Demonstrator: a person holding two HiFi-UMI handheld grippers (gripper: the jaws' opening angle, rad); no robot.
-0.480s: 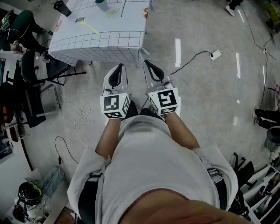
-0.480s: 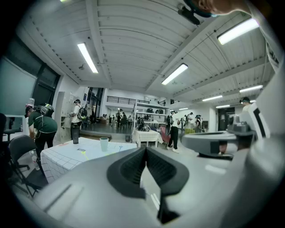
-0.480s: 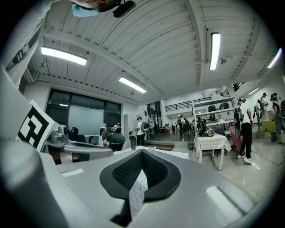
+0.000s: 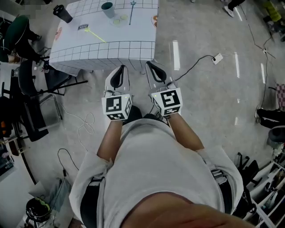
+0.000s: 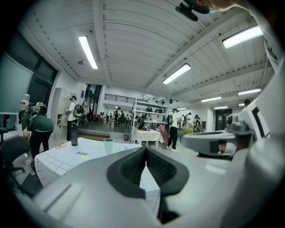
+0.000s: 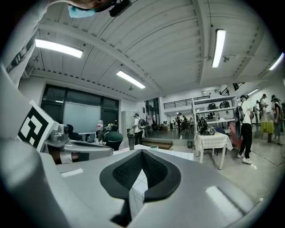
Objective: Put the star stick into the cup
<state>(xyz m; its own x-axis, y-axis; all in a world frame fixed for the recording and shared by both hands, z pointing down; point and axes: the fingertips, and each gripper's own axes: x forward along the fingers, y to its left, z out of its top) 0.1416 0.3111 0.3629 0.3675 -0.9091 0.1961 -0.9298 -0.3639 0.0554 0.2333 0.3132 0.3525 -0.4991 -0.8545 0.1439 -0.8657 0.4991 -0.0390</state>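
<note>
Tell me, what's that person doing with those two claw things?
A person stands in front of a table holding the left gripper and the right gripper. Both are shut and empty. The star stick lies on the table near the teal cup, not in it. Nothing has been picked up yet.

You have stepped closer to the white gridded table (image 4: pixel 111 51); its teal cup (image 4: pixel 107 9) and thin dark star stick (image 4: pixel 131 12) now show more fully.
</note>
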